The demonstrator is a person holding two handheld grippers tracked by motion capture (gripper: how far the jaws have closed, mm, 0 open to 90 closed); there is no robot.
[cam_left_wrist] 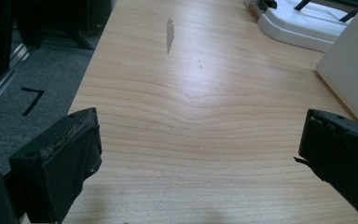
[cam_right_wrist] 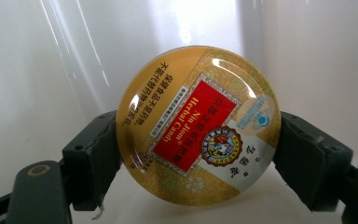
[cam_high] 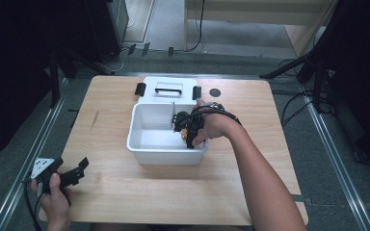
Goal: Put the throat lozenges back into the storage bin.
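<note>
A round gold candy tin (cam_right_wrist: 198, 125) with a red label sits between the two jaws of my right gripper (cam_right_wrist: 198, 154), which is shut on its rim. In the high view that right gripper (cam_high: 188, 131) reaches down into the right part of an open white plastic box (cam_high: 139, 144), the tin (cam_high: 185, 133) just showing as a gold spot. My left gripper (cam_high: 79, 169) rests low over the table's front left corner, held in a hand, with its jaws wide apart and nothing between them (cam_left_wrist: 198, 154).
The box's white lid (cam_high: 168, 89) with black latches and a handle lies flat behind the box. A thin divider (cam_high: 172, 115) stands inside the box. A small dark round mark (cam_high: 215, 92) is on the wooden table (cam_high: 125, 187). Grey floor and rails flank the table.
</note>
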